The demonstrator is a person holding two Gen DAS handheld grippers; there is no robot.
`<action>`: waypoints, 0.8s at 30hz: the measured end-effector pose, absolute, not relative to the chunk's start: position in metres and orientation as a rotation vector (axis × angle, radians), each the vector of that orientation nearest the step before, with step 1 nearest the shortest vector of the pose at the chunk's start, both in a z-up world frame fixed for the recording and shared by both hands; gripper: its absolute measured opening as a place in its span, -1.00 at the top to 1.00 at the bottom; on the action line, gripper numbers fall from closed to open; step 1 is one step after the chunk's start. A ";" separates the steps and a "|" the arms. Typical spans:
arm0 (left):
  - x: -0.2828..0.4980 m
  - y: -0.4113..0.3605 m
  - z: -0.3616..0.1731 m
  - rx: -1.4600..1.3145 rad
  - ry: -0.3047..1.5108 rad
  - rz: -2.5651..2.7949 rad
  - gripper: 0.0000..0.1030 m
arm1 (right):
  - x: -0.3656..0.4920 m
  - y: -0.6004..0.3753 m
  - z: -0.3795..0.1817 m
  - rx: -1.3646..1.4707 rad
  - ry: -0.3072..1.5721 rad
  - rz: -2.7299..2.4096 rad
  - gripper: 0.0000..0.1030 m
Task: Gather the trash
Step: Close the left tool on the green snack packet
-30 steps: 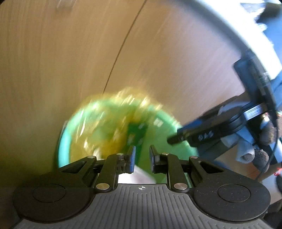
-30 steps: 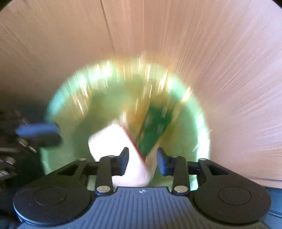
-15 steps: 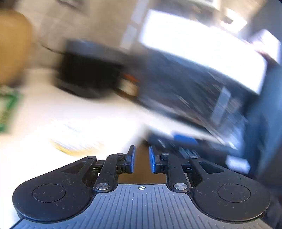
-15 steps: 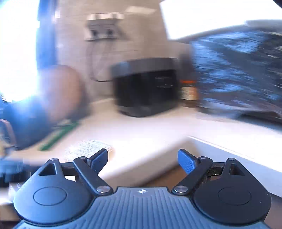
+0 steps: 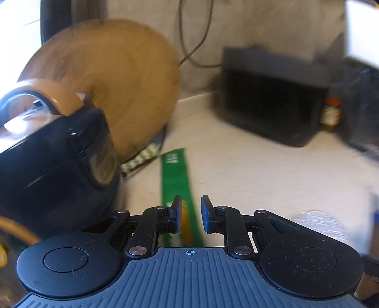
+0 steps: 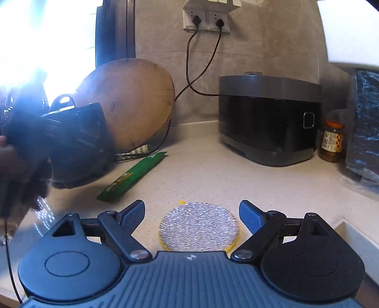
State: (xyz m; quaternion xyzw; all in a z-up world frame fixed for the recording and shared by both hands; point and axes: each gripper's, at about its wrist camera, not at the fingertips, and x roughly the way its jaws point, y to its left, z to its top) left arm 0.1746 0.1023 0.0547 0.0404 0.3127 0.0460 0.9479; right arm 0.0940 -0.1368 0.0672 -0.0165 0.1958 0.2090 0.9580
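A long green wrapper [image 5: 176,180] lies flat on the pale countertop, also in the right wrist view [image 6: 132,177]. My left gripper [image 5: 191,216] hovers over its near end, jaws narrowly apart and holding nothing. A round silver foil lid with a yellow rim [image 6: 199,226] lies on the counter. My right gripper [image 6: 191,213] is wide open just above and around it, empty. The left gripper's body shows blurred at the left of the right wrist view.
A round wooden board [image 6: 132,104] leans on the wall behind a dark kettle [image 5: 54,161]. A black rice cooker [image 6: 270,118] stands at the back with cords to wall sockets [image 6: 206,20]. A jar [image 6: 331,139] and black bag [image 6: 364,123] are right. The counter edge [image 6: 355,239] runs at lower right.
Both grippers have swung up from the green bin with trash onto the countertop. The right gripper has opened wide and its white item is gone. The left stays nearly closed.
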 end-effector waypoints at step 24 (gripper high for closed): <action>0.229 0.140 0.005 0.034 0.789 -0.040 0.60 | 0.148 -0.107 0.010 -0.059 0.578 0.624 -0.03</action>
